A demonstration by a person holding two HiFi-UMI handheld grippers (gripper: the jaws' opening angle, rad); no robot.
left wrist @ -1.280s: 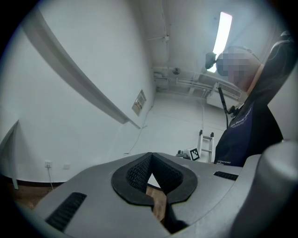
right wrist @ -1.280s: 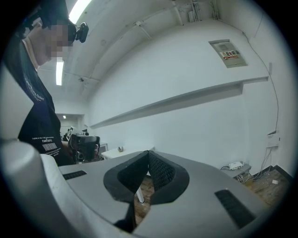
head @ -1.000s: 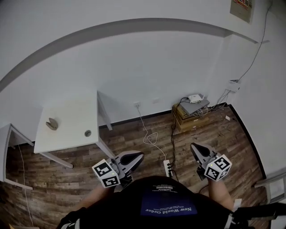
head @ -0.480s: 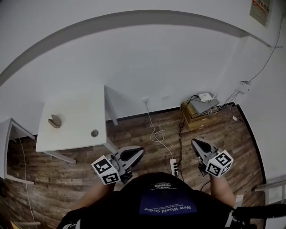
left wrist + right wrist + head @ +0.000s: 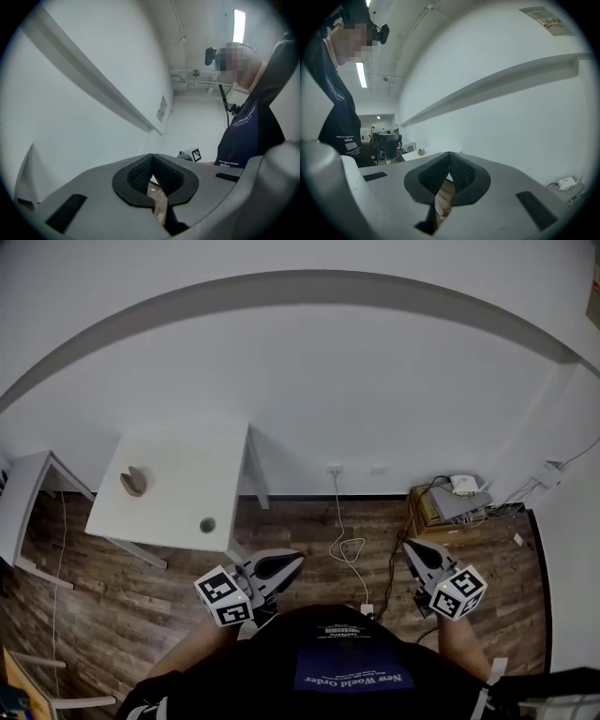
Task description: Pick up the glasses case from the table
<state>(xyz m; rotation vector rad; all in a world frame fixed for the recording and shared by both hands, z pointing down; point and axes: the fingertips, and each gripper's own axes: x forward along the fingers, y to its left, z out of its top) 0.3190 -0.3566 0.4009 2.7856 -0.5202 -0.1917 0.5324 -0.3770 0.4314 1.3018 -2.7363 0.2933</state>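
Lying untouched at ten o'clock on the white flat desk point(image 5: 178, 474), the small brown oval glasses case point(image 5: 133, 482) is not yet picked up, far from the left gripper point(image 5: 281, 563) and right gripper point(image 5: 412, 549), fingers closed and empty.

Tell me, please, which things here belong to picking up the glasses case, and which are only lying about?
For the job:
- case
- table under it
- left hand-held gripper and right hand-held gripper, both shut and empty

Lying about:
- cable on the floor
- power strip
- router
- box
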